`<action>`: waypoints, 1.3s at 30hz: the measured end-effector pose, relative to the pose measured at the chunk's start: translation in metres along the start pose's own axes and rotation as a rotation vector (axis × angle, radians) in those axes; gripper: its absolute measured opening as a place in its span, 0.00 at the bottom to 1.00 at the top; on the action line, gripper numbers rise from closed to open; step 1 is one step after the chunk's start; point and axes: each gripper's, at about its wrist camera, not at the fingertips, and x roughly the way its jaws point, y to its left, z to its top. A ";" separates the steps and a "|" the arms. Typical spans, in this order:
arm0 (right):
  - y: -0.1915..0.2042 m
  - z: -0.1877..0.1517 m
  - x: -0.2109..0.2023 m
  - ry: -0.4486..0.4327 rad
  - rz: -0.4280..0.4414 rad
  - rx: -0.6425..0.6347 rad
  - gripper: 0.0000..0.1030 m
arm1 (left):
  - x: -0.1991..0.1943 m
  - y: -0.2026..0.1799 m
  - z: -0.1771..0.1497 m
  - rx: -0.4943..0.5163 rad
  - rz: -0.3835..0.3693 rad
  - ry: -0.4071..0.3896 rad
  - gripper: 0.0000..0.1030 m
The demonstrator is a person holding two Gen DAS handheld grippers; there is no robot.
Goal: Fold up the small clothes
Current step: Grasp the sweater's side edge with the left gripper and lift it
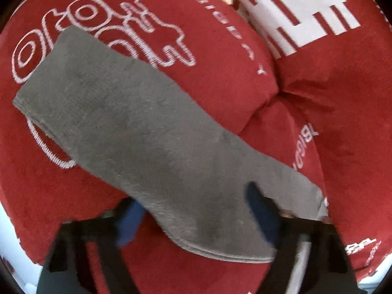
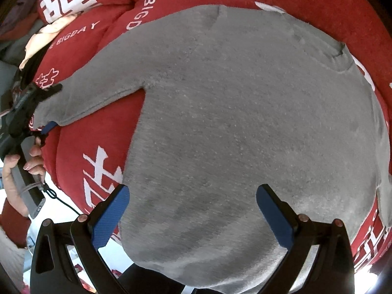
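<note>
A small grey sweater (image 2: 245, 122) lies spread flat on a red quilt (image 2: 98, 127). Its left sleeve (image 1: 137, 132) stretches out to the side. My left gripper (image 1: 196, 218) has its blue-padded fingers (image 1: 259, 210) around the sleeve's cuff end, one pad above the cloth and one below. It also shows in the right wrist view (image 2: 46, 112) at the sleeve's tip, held by a hand. My right gripper (image 2: 193, 218) is open, its fingers wide apart over the sweater's lower hem, holding nothing.
The red quilt (image 1: 220, 49) carries white lettering and large white characters (image 1: 301, 12). A pale cloth (image 2: 49, 34) lies at the quilt's far left edge. White surface (image 2: 61, 208) shows beside the quilt.
</note>
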 end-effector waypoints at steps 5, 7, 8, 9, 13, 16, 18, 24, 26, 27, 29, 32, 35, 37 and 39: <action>-0.007 -0.004 -0.008 -0.001 0.007 0.030 1.00 | -0.008 0.003 0.002 0.015 0.029 -0.035 0.19; -0.011 -0.007 -0.010 -0.004 0.012 0.045 1.00 | -0.016 -0.008 0.001 0.069 0.035 -0.062 0.19; -0.014 -0.010 -0.012 -0.006 0.015 0.053 1.00 | -0.023 -0.018 0.000 0.108 0.032 -0.083 0.19; -0.020 -0.014 -0.016 -0.007 0.019 0.064 1.00 | -0.029 -0.026 -0.001 0.135 0.023 -0.098 0.19; -0.039 -0.022 -0.020 -0.008 0.034 0.097 1.00 | -0.054 -0.071 -0.009 0.237 -0.038 -0.163 0.12; -0.054 -0.025 -0.023 -0.013 0.043 0.110 1.00 | -0.070 -0.115 -0.022 0.313 -0.121 -0.199 0.12; -0.070 -0.028 -0.028 -0.017 0.053 0.125 1.00 | -0.070 -0.146 -0.034 0.357 -0.165 -0.196 0.12; -0.115 -0.037 -0.046 -0.056 0.057 0.180 1.00 | -0.072 -0.226 -0.083 0.488 -0.255 -0.179 0.11; -0.131 -0.040 -0.049 -0.066 0.053 0.210 1.00 | -0.071 -0.253 -0.104 0.552 -0.281 -0.160 0.11; -0.145 -0.044 -0.051 -0.076 0.052 0.239 1.00 | -0.068 -0.269 -0.116 0.595 -0.291 -0.151 0.11; -0.163 -0.051 -0.055 -0.084 0.053 0.278 1.00 | -0.062 -0.296 -0.140 0.671 -0.297 -0.137 0.11; -0.196 -0.062 -0.059 -0.093 0.061 0.344 1.00 | -0.039 -0.335 -0.185 0.771 -0.303 -0.091 0.11; -0.228 -0.079 -0.060 -0.100 0.055 0.394 1.00 | -0.005 -0.363 -0.231 0.864 -0.267 -0.033 0.11; -0.241 -0.087 -0.055 -0.097 0.051 0.420 1.00 | 0.017 -0.371 -0.256 0.902 -0.230 0.007 0.11; -0.258 -0.096 -0.051 -0.092 0.047 0.455 1.00 | 0.044 -0.376 -0.278 0.930 -0.172 0.058 0.11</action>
